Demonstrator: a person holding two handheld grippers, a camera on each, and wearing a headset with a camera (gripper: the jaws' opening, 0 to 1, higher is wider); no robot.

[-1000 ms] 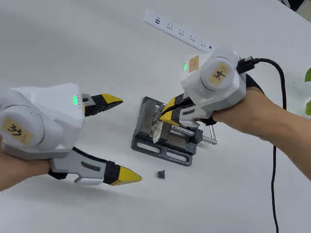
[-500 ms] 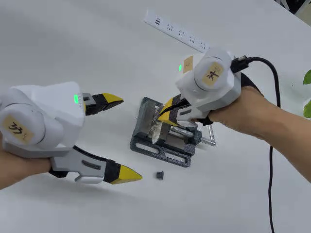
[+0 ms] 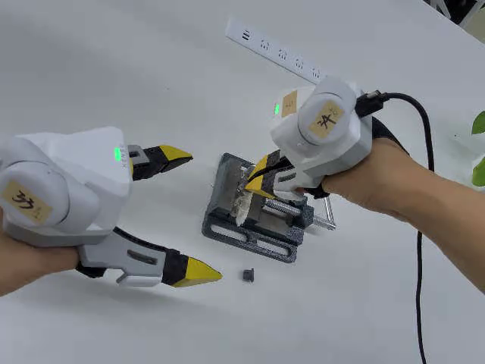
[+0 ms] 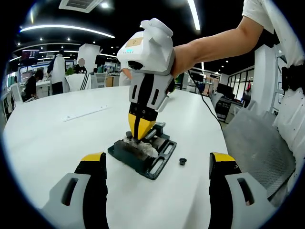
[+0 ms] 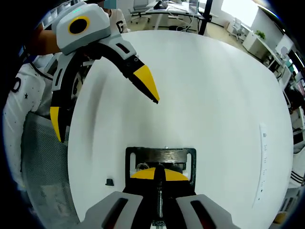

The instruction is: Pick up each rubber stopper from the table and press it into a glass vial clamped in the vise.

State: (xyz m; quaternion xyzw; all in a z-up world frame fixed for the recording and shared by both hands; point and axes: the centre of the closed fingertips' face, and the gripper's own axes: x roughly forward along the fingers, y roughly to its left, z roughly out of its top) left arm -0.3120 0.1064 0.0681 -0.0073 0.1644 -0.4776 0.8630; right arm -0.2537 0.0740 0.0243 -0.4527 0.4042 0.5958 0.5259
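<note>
A dark grey vise (image 3: pixel 254 227) stands mid-table with a pale glassy vial (image 3: pixel 244 203) clamped between its jaws. My right gripper (image 3: pixel 255 179) is shut, and its yellow tips point down onto the vial's top, hiding it. I see nothing held between them. From the left gripper view the right gripper (image 4: pixel 141 129) stands upright over the vise (image 4: pixel 147 157). A small black rubber stopper (image 3: pixel 248 274) lies loose on the table just in front of the vise. It appears as the stopper (image 4: pixel 182 161) and the stopper (image 5: pixel 109 182) in the gripper views. My left gripper (image 3: pixel 190 214) hovers open, left of the vise.
A white power strip (image 3: pixel 276 49) lies at the back of the white table. A black cable (image 3: pixel 421 227) trails from the right gripper along the person's forearm. A green plant leaf (image 3: pixel 479 121) shows at the right edge. Chairs and people are far behind in the left gripper view.
The right gripper has tipped and shifted slightly left over the vise, still shut. The left gripper and the loose stopper have stayed where they were.
</note>
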